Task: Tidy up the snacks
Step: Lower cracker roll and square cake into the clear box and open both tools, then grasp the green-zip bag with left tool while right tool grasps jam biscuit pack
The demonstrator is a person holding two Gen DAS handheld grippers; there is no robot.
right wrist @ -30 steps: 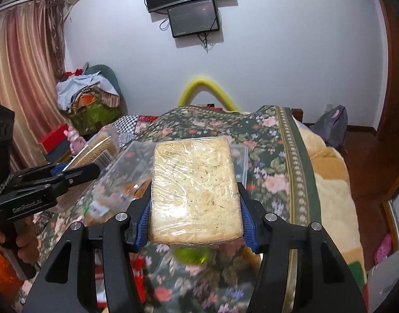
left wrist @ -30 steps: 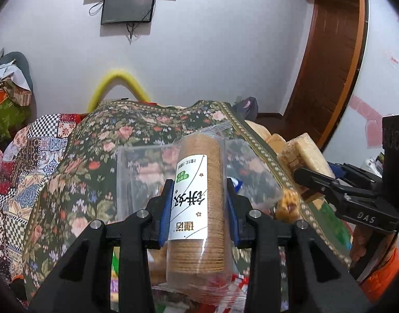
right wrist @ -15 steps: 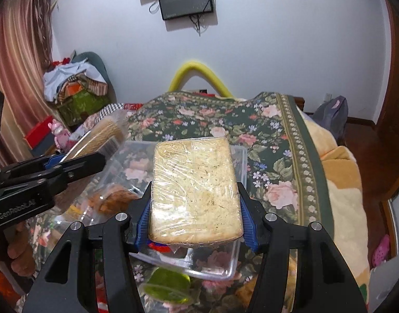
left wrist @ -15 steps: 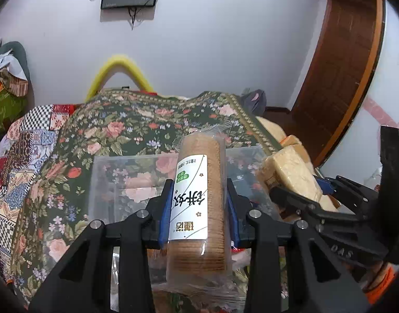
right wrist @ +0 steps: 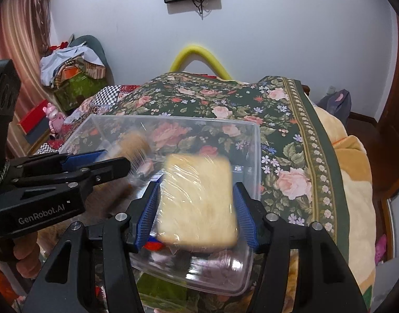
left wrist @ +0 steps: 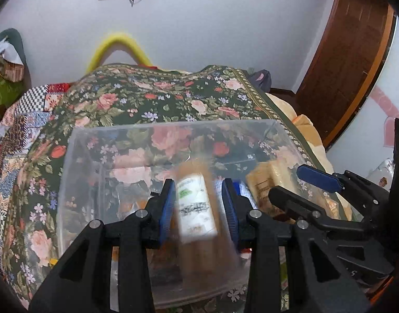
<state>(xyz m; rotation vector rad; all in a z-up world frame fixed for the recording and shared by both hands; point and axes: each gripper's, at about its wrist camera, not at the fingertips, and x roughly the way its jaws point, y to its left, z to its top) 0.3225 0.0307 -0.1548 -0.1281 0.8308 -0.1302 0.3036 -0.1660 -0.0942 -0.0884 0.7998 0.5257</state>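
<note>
A clear plastic bin (left wrist: 69,182) sits on a floral bedspread; it also shows in the right wrist view (right wrist: 254,156). My left gripper (left wrist: 198,208) stands open over the bin, and a blurred round cracker roll (left wrist: 196,206) with a white label sits loose between its blue pads (left wrist: 166,208). My right gripper (right wrist: 196,208) is open too, with a blurred wrapped square cracker pack (right wrist: 196,200) between its pads, over the bin's near right part. The right gripper's fingers (left wrist: 319,180) show at the right of the left wrist view.
The floral bedspread (right wrist: 225,99) covers the bed. A tan blanket (right wrist: 356,169) lies along its right edge. Piled clothes and boxes (right wrist: 71,75) stand at the left wall. A brown door (left wrist: 350,52) is at the right. More snack packets lie under the bin's near side.
Both grippers moved forward and down over the bin. Both have opened, and the cracker roll and the square pack are blurred, dropping from between the pads.
</note>
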